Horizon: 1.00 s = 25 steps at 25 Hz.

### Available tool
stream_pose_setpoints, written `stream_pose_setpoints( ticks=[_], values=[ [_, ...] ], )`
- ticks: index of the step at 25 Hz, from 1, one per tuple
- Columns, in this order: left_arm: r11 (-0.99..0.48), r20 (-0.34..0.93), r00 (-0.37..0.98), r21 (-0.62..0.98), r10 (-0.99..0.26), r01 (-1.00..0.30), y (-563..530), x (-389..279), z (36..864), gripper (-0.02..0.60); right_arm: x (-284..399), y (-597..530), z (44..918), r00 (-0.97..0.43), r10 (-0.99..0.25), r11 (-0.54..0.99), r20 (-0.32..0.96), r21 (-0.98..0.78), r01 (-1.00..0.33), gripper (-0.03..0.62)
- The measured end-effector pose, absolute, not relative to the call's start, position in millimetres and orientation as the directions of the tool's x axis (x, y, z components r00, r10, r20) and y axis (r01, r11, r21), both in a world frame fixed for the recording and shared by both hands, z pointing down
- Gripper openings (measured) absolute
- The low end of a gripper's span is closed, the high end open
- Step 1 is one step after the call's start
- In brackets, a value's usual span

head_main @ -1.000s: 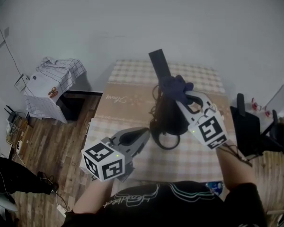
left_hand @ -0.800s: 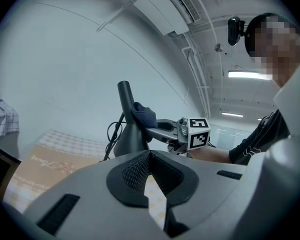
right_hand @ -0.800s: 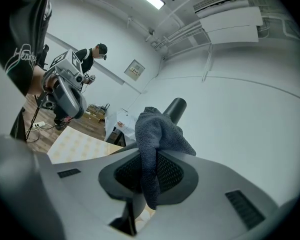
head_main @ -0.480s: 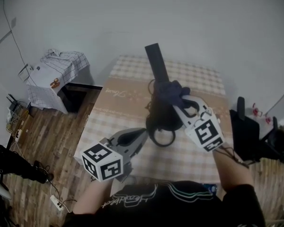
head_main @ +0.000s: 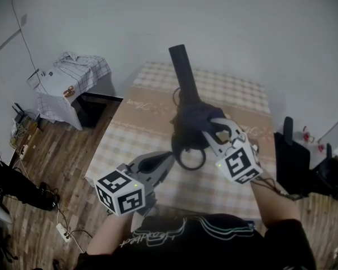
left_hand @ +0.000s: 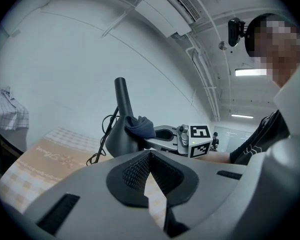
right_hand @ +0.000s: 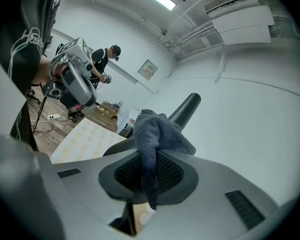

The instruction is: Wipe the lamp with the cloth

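while my right gripper (head_main: 207, 129) is clamped on the dark blue cloth (head_main: 194, 116), with a fold hanging down between its pads, the cloth lies against the black lamp (head_main: 183, 75) where the neck meets the body. the lamp stands on the checked table (head_main: 236, 94), its neck tilted away from me. my left gripper (head_main: 167, 161) has its jaws closed together on nothing and hovers just beside the lamp's base, apart from it.
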<state>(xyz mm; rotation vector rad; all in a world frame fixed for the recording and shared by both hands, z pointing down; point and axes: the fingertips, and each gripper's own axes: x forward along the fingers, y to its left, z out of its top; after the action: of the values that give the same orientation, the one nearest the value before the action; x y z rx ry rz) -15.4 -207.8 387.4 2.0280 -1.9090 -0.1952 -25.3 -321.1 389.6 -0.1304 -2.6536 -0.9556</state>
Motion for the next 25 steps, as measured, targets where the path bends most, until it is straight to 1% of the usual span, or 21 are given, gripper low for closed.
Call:
stream_pose_setpoints(
  ticks=[8,18,25],
  values=[
    [-0.004,0.125,0.048,0.332,-0.991,-0.943,-203,2,387,-0.002,-7,-311,414,-0.927,0.018,0.741,0.376,0.617,0.264,0.057],
    [-0.002,0.140,0.054,0.344,-0.989,-0.939,-197,10,395,-0.002,13,-291,442,-0.887,0.094,0.768,0.452,0.534,0.354,0.057],
    [-0.019,0.144,0.074,0.354,-0.987,-0.935,-184,14,397,-0.001,29,-284,460,-0.861,0.069,0.794,0.504,0.495,0.353,0.057]
  ],
)
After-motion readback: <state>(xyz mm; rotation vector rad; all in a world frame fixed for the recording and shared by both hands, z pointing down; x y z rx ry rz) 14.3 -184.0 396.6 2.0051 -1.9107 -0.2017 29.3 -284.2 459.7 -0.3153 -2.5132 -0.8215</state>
